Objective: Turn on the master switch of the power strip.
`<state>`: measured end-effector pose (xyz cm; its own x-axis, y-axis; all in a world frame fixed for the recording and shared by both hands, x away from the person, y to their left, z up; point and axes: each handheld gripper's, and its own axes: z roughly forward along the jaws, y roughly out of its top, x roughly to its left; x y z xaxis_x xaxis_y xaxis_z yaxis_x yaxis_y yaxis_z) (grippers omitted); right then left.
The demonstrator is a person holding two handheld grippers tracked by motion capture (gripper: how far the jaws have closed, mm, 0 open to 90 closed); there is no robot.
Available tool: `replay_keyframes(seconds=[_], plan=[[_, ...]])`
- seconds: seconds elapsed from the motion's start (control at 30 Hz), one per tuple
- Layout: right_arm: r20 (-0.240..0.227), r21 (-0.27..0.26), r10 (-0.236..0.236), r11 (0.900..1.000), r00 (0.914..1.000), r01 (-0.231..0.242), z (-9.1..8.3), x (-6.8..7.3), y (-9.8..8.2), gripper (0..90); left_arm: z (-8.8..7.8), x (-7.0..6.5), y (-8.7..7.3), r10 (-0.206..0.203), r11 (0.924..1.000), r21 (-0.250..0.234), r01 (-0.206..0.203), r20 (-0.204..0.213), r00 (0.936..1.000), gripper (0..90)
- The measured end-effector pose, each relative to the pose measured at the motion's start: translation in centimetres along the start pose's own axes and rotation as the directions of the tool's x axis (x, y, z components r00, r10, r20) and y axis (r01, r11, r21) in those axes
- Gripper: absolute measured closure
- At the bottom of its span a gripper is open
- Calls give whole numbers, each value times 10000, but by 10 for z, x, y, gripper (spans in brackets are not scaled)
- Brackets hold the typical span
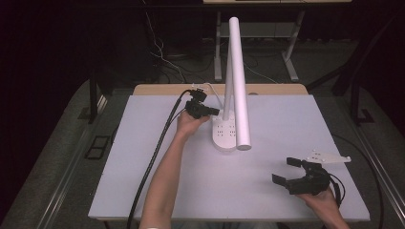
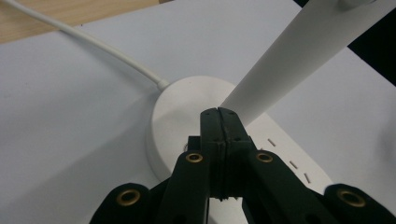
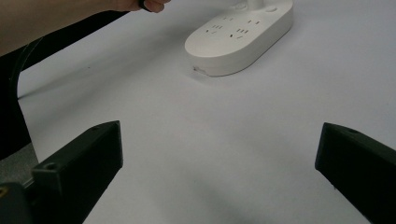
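Note:
A white desk lamp stands at the middle of the table, and its oval base (image 1: 224, 132) has sockets on top. Its long white arm (image 1: 238, 81) leans up from the back of that base. My left gripper (image 1: 216, 112) is shut, its tips at the back left of the base. In the left gripper view its jaws (image 2: 218, 116) are pressed together with nothing between them, right over the base (image 2: 180, 109) at the foot of the arm (image 2: 299, 56). My right gripper (image 1: 285, 170) is open near the front right of the table. It faces the base (image 3: 238, 39) from a distance, jaws (image 3: 222, 142) wide apart.
The lamp's white cord (image 2: 93, 44) runs off the back of the base toward the wooden table edge (image 1: 157, 89). A thick black cable (image 1: 157, 152) trails from the left gripper along the forearm. The white table cover (image 1: 286, 119) lies bare to the lamp's right.

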<state>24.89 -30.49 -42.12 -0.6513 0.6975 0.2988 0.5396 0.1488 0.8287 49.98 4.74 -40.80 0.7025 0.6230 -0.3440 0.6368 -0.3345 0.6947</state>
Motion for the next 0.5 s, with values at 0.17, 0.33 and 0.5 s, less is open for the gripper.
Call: replay_keyframes(seconds=[0.17, 0.33, 0.5], plan=[[-6, 12, -10, 10000, 10000, 10, 0, 0, 0, 3, 4, 1, -2, 71, 9999, 107, -70, -77, 9999, 899], [3, 13, -1, 10000, 10000, 1, 0, 0, 0, 3, 6, -1, -2, 120, 9999, 81, -119, -128, 9998, 899], [-24, 17, -4, 10000, 10000, 4, 0, 0, 0, 3, 9, 0, -3, 3, 10000, 64, -1, -254, 9997, 899]])
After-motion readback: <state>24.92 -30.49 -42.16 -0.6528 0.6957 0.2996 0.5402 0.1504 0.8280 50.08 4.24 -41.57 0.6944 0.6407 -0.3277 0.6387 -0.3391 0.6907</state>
